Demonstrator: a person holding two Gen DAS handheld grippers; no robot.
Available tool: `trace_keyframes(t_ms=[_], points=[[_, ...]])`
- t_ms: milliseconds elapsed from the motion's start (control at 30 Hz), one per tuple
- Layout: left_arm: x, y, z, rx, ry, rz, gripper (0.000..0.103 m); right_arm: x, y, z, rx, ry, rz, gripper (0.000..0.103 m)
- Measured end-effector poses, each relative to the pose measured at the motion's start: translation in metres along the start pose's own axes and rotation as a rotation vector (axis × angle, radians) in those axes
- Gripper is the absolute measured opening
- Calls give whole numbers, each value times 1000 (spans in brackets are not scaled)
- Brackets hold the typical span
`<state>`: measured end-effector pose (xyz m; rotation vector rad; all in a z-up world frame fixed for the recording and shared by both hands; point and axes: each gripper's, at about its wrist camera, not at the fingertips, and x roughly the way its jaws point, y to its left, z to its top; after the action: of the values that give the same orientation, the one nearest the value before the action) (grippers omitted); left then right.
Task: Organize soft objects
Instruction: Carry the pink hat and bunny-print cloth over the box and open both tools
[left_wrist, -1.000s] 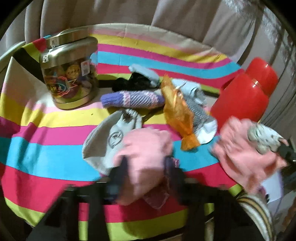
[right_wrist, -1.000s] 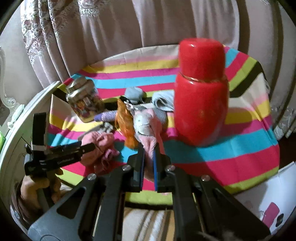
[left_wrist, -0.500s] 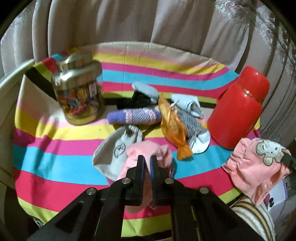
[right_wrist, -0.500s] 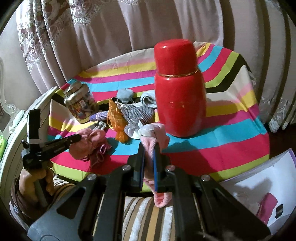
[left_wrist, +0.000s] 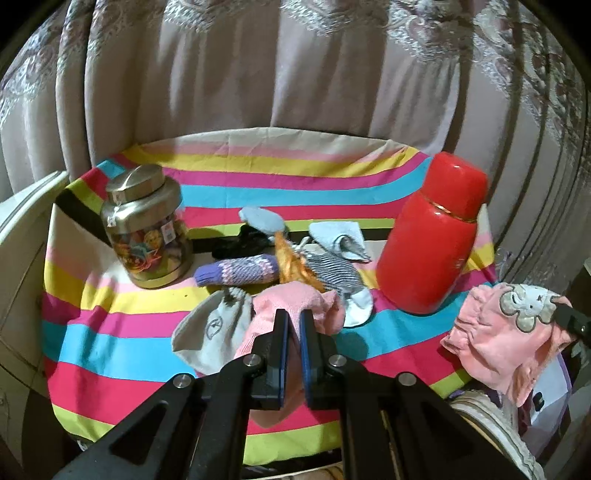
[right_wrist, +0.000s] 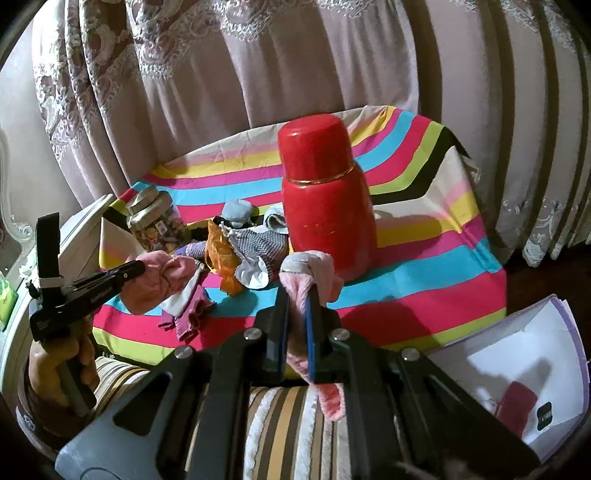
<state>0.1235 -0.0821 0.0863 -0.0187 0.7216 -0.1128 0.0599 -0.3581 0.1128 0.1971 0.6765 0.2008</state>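
Note:
My left gripper (left_wrist: 293, 321) is shut on a pink knit garment (left_wrist: 295, 301) and holds it above the striped tablecloth (left_wrist: 110, 332); it also shows in the right wrist view (right_wrist: 162, 273). My right gripper (right_wrist: 297, 295) is shut on a pink garment with a cartoon patch (right_wrist: 314, 267), lifted in front of the table's near edge; the left wrist view shows it at the right (left_wrist: 506, 332). A grey pouch (left_wrist: 210, 332), a purple knit sock (left_wrist: 240, 271), an orange mesh bag (left_wrist: 295, 267), a striped sock (left_wrist: 336, 275) and light blue socks (left_wrist: 338, 236) lie on the table.
A tall red flask (left_wrist: 432, 236) stands at the table's right. A metal-lidded jar (left_wrist: 146, 229) stands at the left. Curtains (left_wrist: 295, 74) hang behind. A white paper bag (right_wrist: 517, 369) sits at the lower right, and a striped cushion (right_wrist: 280, 424) lies below the grippers.
My left gripper closed on the pink knit garment and lifted it back from the table. My right gripper pulled back and up with the cartoon-patch garment, away from the pile.

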Motion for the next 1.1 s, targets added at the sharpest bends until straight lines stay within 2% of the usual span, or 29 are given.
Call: trace_keyframes(t_ms=[333,633,833,1100], points=[[-21,-31,1,21,-22,-81,7,-28,-22,0,17,-42,-49,10],[-33,-70,-2,27,-6,-228,7,-49,-53,-8,53,-59,-139,10],[-32,-109,-11,43,54,-346,7,-58,-79,-19,84,-45,-227,10],[-31,-174,-32,118,150,-474,7,-70,-112,-35,125,-27,-339,10]])
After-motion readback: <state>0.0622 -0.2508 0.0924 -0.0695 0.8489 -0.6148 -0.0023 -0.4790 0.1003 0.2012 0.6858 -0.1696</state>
